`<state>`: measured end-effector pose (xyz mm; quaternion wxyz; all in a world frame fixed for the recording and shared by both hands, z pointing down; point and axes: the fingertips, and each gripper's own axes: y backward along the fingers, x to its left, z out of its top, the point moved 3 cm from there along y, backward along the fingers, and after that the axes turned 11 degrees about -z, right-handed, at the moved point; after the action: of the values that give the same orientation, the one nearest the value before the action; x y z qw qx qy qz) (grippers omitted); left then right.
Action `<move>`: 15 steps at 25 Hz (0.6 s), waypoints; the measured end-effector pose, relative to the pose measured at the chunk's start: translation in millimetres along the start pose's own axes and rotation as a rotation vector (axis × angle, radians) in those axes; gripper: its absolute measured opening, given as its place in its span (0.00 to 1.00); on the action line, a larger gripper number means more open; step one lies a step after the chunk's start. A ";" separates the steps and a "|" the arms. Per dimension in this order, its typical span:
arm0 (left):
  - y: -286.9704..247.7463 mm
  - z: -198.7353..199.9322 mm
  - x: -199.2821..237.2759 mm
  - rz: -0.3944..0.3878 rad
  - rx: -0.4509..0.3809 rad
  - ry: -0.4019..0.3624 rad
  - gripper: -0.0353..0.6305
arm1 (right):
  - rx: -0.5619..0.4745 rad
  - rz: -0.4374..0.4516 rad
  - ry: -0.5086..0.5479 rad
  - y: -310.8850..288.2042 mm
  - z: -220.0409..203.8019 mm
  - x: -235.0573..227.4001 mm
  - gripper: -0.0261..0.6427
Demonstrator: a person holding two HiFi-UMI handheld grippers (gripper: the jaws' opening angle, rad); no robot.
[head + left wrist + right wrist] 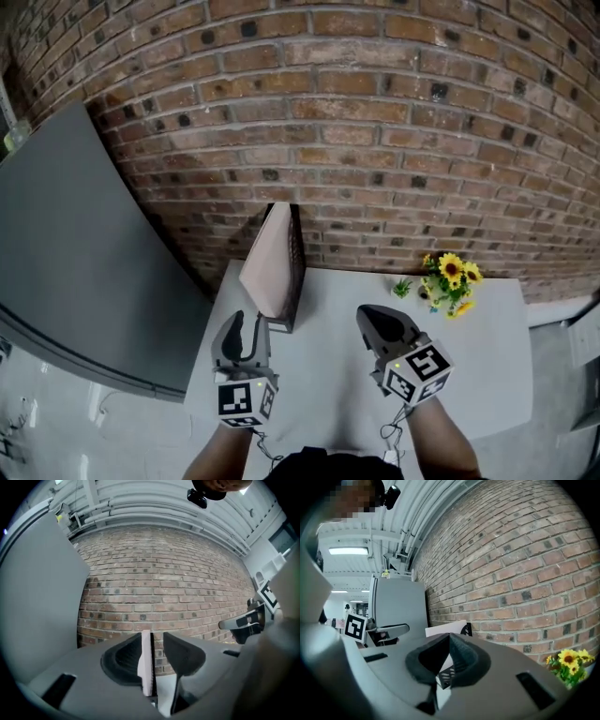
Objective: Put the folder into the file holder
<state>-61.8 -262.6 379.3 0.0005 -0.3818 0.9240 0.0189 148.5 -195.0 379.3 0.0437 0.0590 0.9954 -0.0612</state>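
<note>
1. Folder [270, 267] stands on edge inside the black mesh file holder [296, 286], at the table's [319, 384] far side by the brick wall [375, 141].
2. Left gripper [248, 323] sits just short of the holder's near end. Its jaws are apart, gripping nothing, and the folder's edge shows in the gap.
3. Right gripper [370, 321] hangs over the table with its jaws pressed together, empty.
4. Yellow flowers [452, 279] stand to the right.
</note>
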 end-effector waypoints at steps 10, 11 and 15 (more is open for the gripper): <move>53.7 6.3 -96.4 0.003 0.066 0.033 0.06 | -0.006 0.135 0.022 66.8 2.2 0.4 0.04; 59.2 6.5 -106.3 0.009 0.068 0.037 0.06 | -0.003 0.151 0.026 73.9 0.5 0.3 0.04; 83.0 9.7 -135.5 0.054 0.083 0.063 0.06 | 0.010 0.222 0.036 95.5 -2.1 3.3 0.04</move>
<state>-24.5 -107.9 374.6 -0.0133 -0.3568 0.9336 -0.0313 156.8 -100.2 369.9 0.0318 0.1702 0.9831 -0.0599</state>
